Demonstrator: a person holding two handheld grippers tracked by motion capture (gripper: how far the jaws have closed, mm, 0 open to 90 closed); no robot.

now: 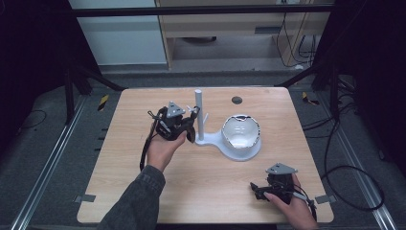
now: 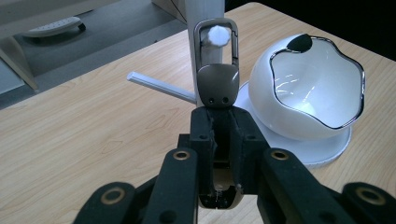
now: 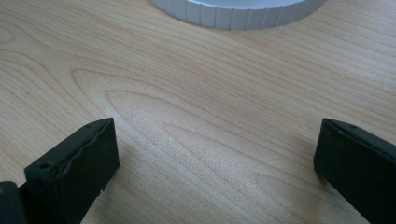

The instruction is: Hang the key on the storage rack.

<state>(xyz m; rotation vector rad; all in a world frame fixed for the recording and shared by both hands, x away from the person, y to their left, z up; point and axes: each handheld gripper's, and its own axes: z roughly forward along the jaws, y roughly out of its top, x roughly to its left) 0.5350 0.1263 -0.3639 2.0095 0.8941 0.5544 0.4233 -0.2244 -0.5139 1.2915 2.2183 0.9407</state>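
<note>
Brushed-metal clip [image 2: 218, 84] is pinched tight in the left gripper [image 2: 219, 135] fingers, its loop around a white peg [image 2: 217, 35] on the stand [image 1: 199, 112]. Looks like the hanging step; next, let go gently. Right gripper [image 1: 268, 190] rests wide open on the surface [image 1: 206, 182], holding nothing.

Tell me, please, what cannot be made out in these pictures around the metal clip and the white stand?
- Metal clip, left gripper view: its lower end is buried between the shut jaws of the left hand-held gripper.
- White peg, same view: the clip's loop frames its tip; contact cannot be told.
- White stand, left gripper view: post top cut off by the upper edge.
- Bowl, high view: contents too small to tell.
</note>
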